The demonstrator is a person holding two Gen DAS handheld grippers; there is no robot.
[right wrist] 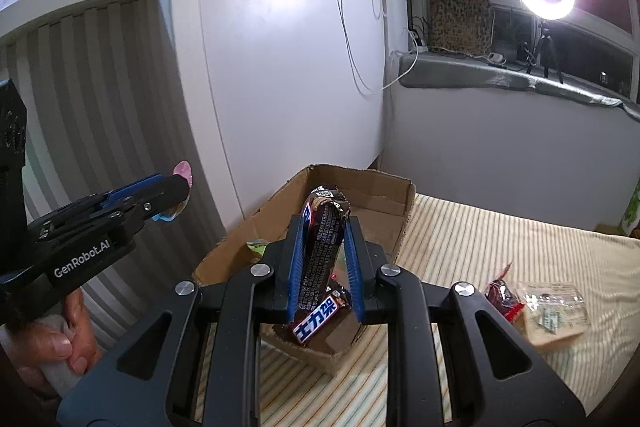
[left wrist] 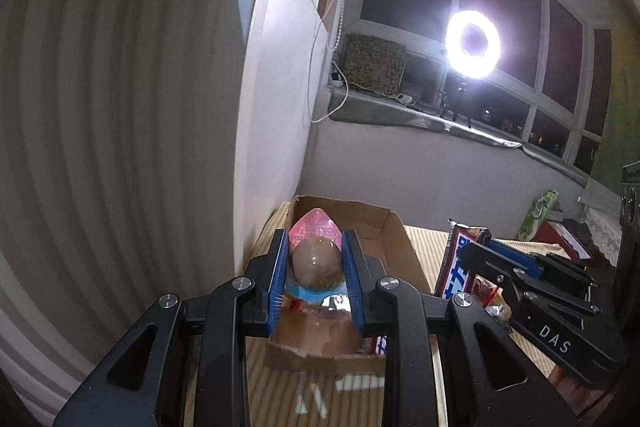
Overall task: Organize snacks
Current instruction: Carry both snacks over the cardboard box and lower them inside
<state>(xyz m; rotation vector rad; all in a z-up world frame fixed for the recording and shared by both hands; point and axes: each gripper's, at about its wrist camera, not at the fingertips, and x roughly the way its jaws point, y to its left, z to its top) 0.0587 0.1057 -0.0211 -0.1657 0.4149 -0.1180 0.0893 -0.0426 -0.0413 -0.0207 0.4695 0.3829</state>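
On striped table [right wrist: 480,247], cardboard box [right wrist: 384,195] just ahead below both: left gripper [left wrist: 316,267] clenched on egg packet [left wrist: 316,259], right gripper [right wrist: 324,267] grasping upright chocolate bar [right wrist: 324,247].

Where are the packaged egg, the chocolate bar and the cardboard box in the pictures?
packaged egg [left wrist: 316,261]: left wrist view, on the brown egg's rounded top.
chocolate bar [right wrist: 324,243]: right wrist view, on the dark wrapper's printed back.
cardboard box [right wrist: 384,193]: right wrist view, on the inside of its far wall.
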